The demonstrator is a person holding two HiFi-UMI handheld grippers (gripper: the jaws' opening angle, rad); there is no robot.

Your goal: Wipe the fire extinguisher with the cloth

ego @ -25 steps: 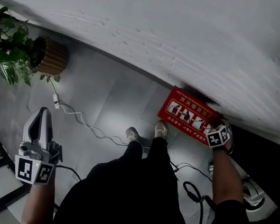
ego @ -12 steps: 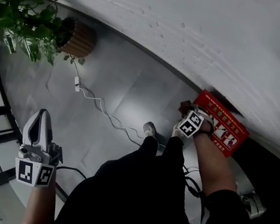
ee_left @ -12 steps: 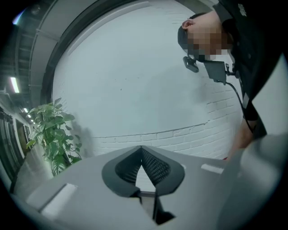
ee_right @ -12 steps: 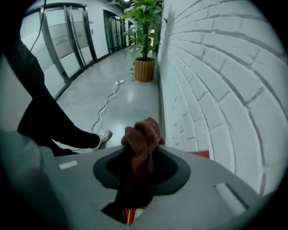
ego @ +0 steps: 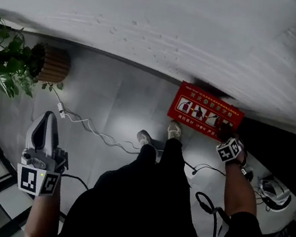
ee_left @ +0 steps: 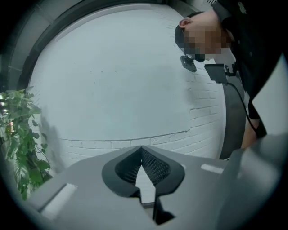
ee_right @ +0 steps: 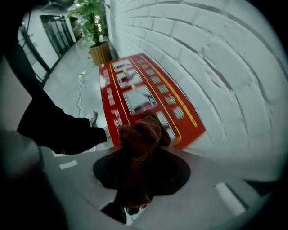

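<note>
- Brown cloth (ee_right: 141,132): bunched, clamped between the jaws of the right gripper (ee_right: 142,157), which pointed down at lower centre of its own view.
- Red fire extinguisher box (ego: 206,111): centre right of head view, at the foot of the white brick wall (ego: 154,19). Long axis ran along the wall, left to right. Printed face was turned up toward the cloth.
- Step, as judged: cloth brought over the box's right end, contact not discernible. Next move called for pressing onto the face and sweeping lengthwise.
- Left gripper (ee_left: 141,155): jaws together, empty, lower left of head view, well apart from the box.
</note>
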